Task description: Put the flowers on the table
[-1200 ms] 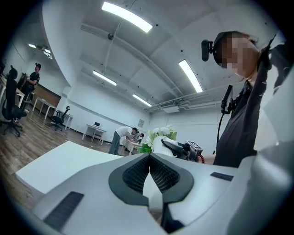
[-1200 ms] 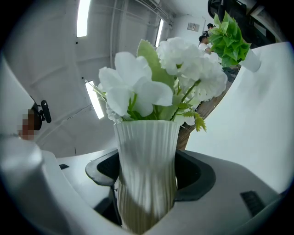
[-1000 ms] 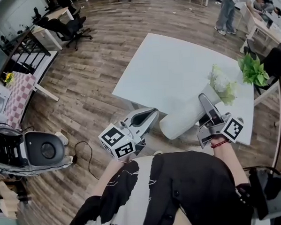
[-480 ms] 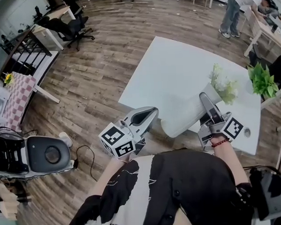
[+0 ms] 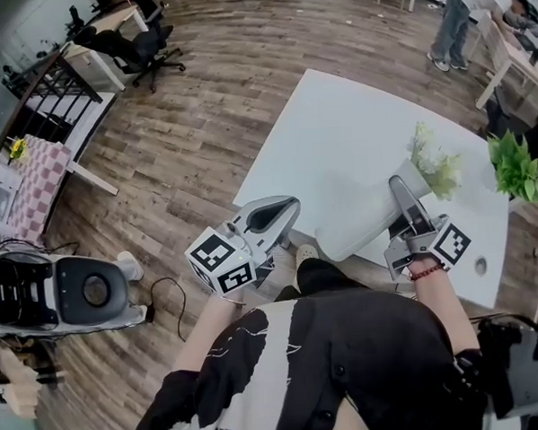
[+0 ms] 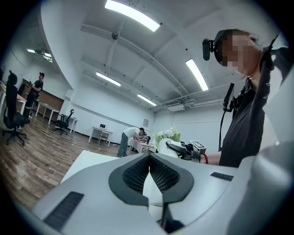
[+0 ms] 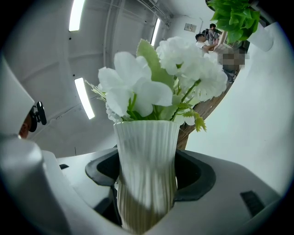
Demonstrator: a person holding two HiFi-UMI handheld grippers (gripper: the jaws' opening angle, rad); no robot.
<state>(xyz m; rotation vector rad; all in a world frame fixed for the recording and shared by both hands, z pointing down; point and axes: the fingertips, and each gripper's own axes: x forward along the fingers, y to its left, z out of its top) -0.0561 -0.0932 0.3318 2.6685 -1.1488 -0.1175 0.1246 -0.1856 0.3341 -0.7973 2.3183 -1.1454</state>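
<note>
- White ribbed vase (image 7: 147, 170) sits between the jaws of the right gripper (image 5: 401, 194); the dark pads press on its two sides, so the jaws stand wide yet grip it.
- White flowers (image 7: 156, 82) with green leaves stand out of the vase's mouth, beyond the jaw tips.
- In the head view the vase lies tilted almost on its side; its base end is at the near edge of the white tabletop (image 5: 354, 124), toward the person holding it; the flowers reach out above the tabletop's right part; whether any part touches the tabletop I cannot tell.
- Left gripper (image 5: 285, 210) is to the left of the vase and apart from it, at the tabletop's near left corner; its jaws are closed tip to tip, with nothing held between them.
- Green plant (image 5: 516, 165) is by the tabletop's far right edge, near the flowers but not touching them.
- Wooden floor (image 5: 184, 142) lies round the tabletop; a person (image 5: 456, 15) stands well beyond it.
</note>
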